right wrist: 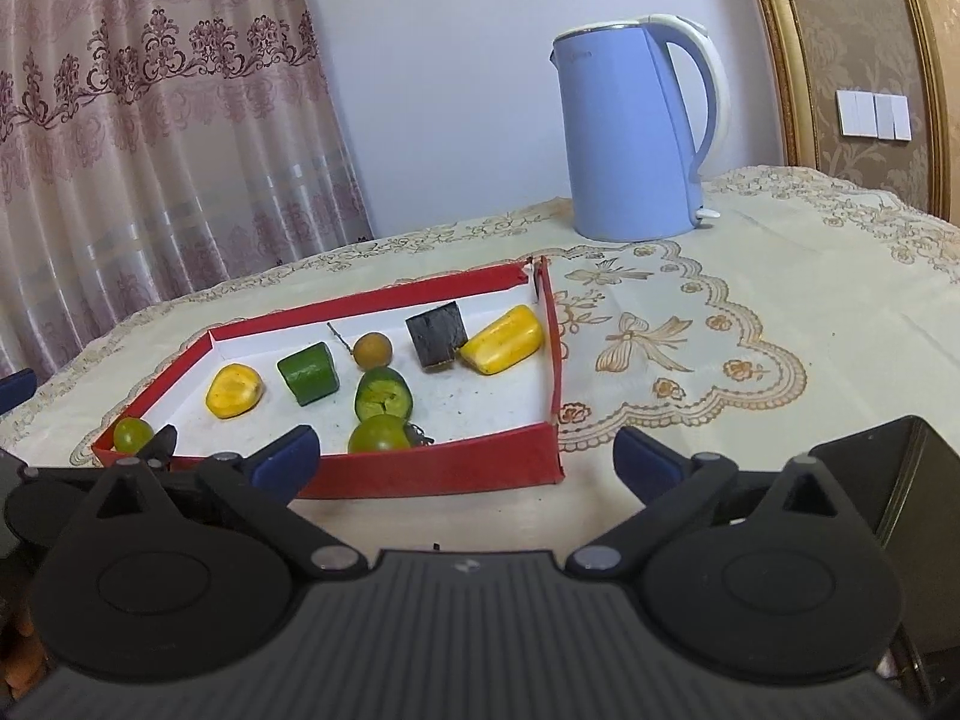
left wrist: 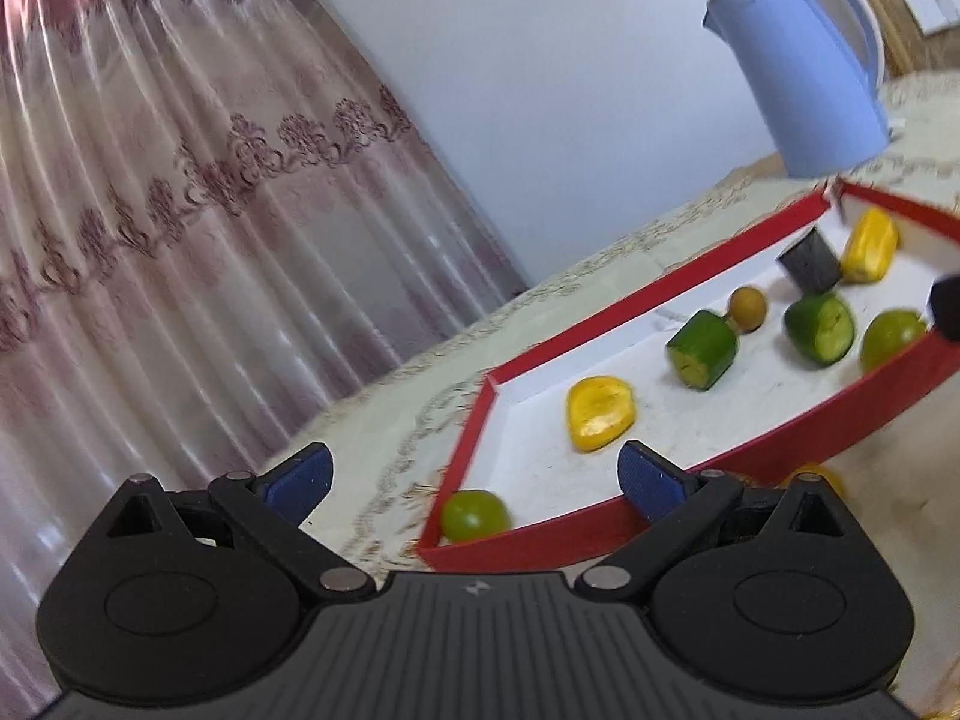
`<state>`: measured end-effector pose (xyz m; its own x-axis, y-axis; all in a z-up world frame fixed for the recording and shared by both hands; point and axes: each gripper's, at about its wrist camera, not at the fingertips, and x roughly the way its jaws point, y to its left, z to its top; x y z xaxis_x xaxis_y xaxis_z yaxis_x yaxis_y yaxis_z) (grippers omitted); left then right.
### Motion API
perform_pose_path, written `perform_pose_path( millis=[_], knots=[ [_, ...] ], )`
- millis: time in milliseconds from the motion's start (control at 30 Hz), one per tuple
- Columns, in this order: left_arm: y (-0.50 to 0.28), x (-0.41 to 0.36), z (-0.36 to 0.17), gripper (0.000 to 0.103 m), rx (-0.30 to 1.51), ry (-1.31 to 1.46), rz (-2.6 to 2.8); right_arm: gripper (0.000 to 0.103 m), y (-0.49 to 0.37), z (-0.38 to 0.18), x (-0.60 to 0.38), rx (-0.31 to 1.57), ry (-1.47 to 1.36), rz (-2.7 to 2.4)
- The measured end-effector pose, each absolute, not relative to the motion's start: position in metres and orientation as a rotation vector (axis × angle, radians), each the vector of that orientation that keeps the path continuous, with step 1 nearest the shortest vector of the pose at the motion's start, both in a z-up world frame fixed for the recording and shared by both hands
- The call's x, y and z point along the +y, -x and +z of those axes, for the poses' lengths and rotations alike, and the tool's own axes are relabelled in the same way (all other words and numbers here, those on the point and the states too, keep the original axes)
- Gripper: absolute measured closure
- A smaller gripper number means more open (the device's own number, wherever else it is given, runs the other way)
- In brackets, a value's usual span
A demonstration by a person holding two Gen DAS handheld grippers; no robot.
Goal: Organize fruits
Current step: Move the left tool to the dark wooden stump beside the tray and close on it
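A: Red cardboard tray (right wrist: 432, 468), white inside, is seen on the cream embroidered cloth (right wrist: 690, 324) of the bench. All the fruit pieces are held in it.

B: Contents listed?

A: Near left corner: a small green fruit (right wrist: 132, 433). Beside it a yellow piece (right wrist: 234, 390), then a green chunk (right wrist: 309, 373), a small brown round fruit (right wrist: 372, 349), a dark square block (right wrist: 437, 333) tilted on an edge, and a larger yellow piece (right wrist: 504, 339) lying just beside the right wall. Nearer: a cut green piece (right wrist: 384, 393), and a green round fruit (right wrist: 379, 435) against the near wall.

B: Right gripper (right wrist: 465, 456)?

A: Fingers are spread wide, nothing between the pads. It is held over the bench at the tray's near right corner, apart from the fruit.

B: Left gripper (left wrist: 477, 474)?

A: Fingers also spread, nothing pinched. The same tray (left wrist: 750, 456) is seen tilted in that view, with the small green fruit (left wrist: 474, 516) in the corner between the blue fingertips (left wrist: 651, 474), not touched.

B: Background?

A: A light blue kettle (right wrist: 630, 138) is stood at the far side of the bench, well apart from the tray. A patterned curtain (right wrist: 150, 120) is seen at far left. A black box (right wrist: 900, 516) is seen at near right.
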<state>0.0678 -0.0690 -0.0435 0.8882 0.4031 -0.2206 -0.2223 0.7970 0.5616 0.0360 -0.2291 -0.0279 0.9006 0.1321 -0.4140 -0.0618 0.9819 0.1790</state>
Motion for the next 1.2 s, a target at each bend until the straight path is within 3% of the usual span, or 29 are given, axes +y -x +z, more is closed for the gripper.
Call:
perform_pose_path(
  millis=[300,600,1200],
  knots=[
    [-0.060,-0.009,-0.035,0.000,0.425,-0.451,0.513,0.000,-0.036,-0.028,-0.232,0.436,-0.182,0.109],
    [-0.037,0.009,-0.003,0.000,0.527,-0.084,-0.034,0.000,-0.040,-0.031,-0.234,0.456,-0.207,0.115],
    [-0.072,-0.026,-0.017,0.000,0.652,-0.145,0.051,0.000,-0.041,-0.033,-0.243,0.466,-0.270,0.130]
  ],
)
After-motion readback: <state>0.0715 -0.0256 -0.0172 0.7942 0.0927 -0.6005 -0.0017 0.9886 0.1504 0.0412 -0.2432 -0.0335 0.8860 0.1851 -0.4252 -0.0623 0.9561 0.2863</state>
